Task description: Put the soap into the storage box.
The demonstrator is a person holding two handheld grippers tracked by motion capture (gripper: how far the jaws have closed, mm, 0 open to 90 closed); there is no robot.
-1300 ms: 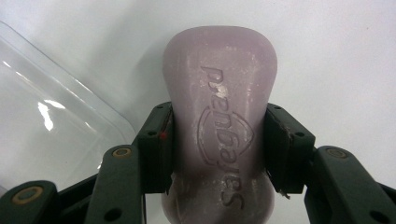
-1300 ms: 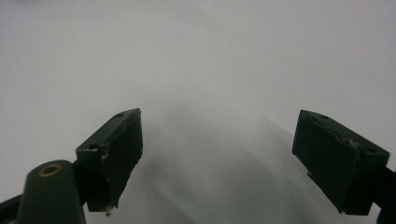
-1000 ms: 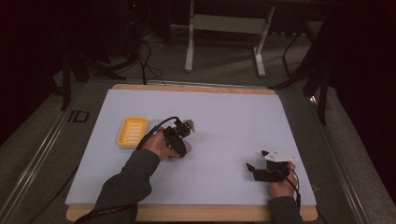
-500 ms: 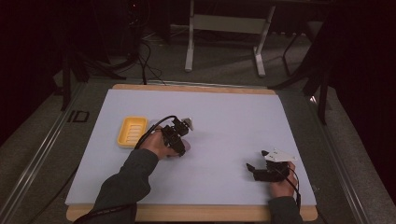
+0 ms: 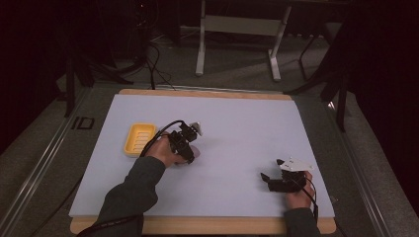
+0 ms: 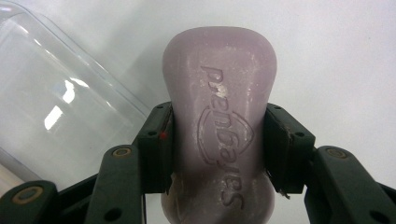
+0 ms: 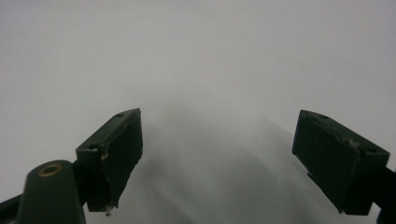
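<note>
A pale purple soap bar with embossed lettering lies on the white table sheet, and my left gripper is shut on its narrow waist. In the high view that left gripper sits just right of a yellow soap dish, with the soap peeking out beneath it. A clear plastic lid lies to the left of the soap. My right gripper rests near the table's front right, its jaws wide apart over bare sheet; in the right gripper view nothing lies between its fingers.
The white sheet covers a wooden table top. Beyond the far edge stand a metal frame's legs and cables on a dark floor. Dark stands flank the table on both sides.
</note>
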